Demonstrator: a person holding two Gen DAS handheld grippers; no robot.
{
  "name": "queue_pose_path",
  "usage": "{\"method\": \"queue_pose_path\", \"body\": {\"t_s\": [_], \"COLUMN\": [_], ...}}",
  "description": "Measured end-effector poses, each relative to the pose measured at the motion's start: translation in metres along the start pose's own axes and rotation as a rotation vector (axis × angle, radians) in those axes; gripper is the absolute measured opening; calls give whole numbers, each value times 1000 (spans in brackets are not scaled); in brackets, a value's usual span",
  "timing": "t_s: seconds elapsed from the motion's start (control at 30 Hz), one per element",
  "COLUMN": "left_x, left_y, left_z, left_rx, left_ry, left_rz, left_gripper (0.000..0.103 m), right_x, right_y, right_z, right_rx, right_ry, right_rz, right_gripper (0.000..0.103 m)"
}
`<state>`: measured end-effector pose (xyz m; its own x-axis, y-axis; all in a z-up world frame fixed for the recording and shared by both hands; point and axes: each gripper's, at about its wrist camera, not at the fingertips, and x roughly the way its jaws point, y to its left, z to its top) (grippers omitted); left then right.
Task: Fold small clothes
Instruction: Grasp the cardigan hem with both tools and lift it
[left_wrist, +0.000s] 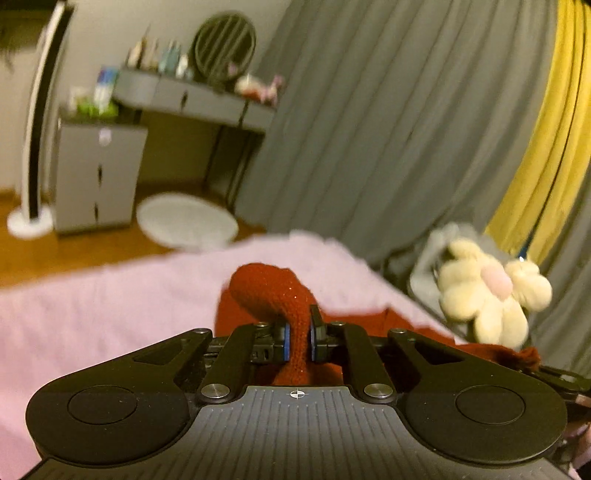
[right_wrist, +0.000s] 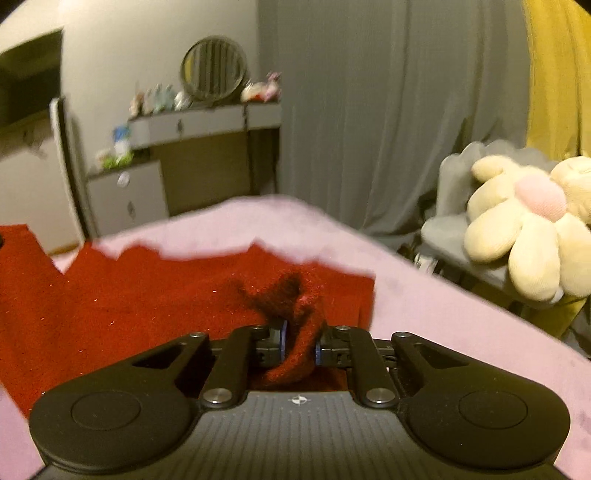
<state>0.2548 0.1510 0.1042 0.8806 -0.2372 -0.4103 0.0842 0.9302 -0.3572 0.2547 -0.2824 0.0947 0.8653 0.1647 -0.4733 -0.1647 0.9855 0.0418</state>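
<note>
The left tongs (left_wrist: 299, 339) are clamped on a pinched-up fold of the red knitted garment (left_wrist: 273, 288), the cloth squeezed thin between the two blue-edged pads and bulging into a rounded loop just beyond them. The right tongs (right_wrist: 300, 345) are likewise clamped on a bunched tuft of the same red knitted garment (right_wrist: 147, 295), which rises in a crumpled peak between their pads. The rest of the garment lies spread on the pink bed cover (right_wrist: 424, 295), mostly to the left in the right wrist view, with a jagged far edge against the pink. In the left wrist view a strip of red runs off to the right, toward the other black tool at the frame's edge. Beside the bed, a cream flower-shaped plush cushion (right_wrist: 524, 229) with a pink middle sits on a grey chair (right_wrist: 450, 177). Behind hang grey curtains (left_wrist: 388, 129) and a yellow curtain (left_wrist: 546, 140). Against the far wall stand a grey dressing table (left_wrist: 192, 98) with a round mirror (left_wrist: 225, 44) and small bottles, a grey drawer cabinet (left_wrist: 98, 177), a white tower fan (left_wrist: 40, 129), and a round white rug (left_wrist: 186, 221) on the wooden floor. Both views are somewhat blurred.
</note>
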Motion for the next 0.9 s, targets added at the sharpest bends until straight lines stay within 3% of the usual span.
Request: {"method": "queue_pose_path", "body": {"t_s": [0.1,0.17,0.27,0.3,0.33,0.4,0.5,0.67,0.7,0.73,0.77,0.8,0.83,0.9], "left_x": [25,56,95,101,103,106,112,116,117,117,117,116,112,104], "left_y": [-4,4,15,19,25,33,37,37,38,37,36,34,30,20], "left_z": [10,7,-10,-17,-23,-30,-35,-38,-36,-35,-33,-31,-29,-20], "left_rx": [13,-3,-1,-7,-19,-38,-52,-100,-101,-97,-89,-77,-57,-5], "left_ry": [-18,40,178,202,212,232,243,233,234,233,230,224,210,171], "left_rz": [72,132,170,174,171,138,104,100,110,116,123,130,130,131], "left_gripper": [11,11,12,13,17,20,31,29,22,13,11,11,10,10], "right_x": [18,38,62,65,65,63,62,91,101,111,118,122,123,115], "right_y": [-3,-12,-29,-36,-43,-57,-65,-52,-50,-48,-46,-43,-37,-26], "right_z": [20,27,24,21,17,7,-5,-2,-1,0,-2,-1,1,5], "right_rx": [25,92,192,225,258,308,259,165,164,167,178,178,152,86], "right_ry": [-26,-7,32,38,41,36,42,80,107,132,156,162,154,108], "right_rz": [-45,-70,-40,-19,8,54,88,35,22,9,3,-6,-47,-68], "right_gripper": [12,14,26,35,55,77,77,77,77,69,54,25,13,9]}}
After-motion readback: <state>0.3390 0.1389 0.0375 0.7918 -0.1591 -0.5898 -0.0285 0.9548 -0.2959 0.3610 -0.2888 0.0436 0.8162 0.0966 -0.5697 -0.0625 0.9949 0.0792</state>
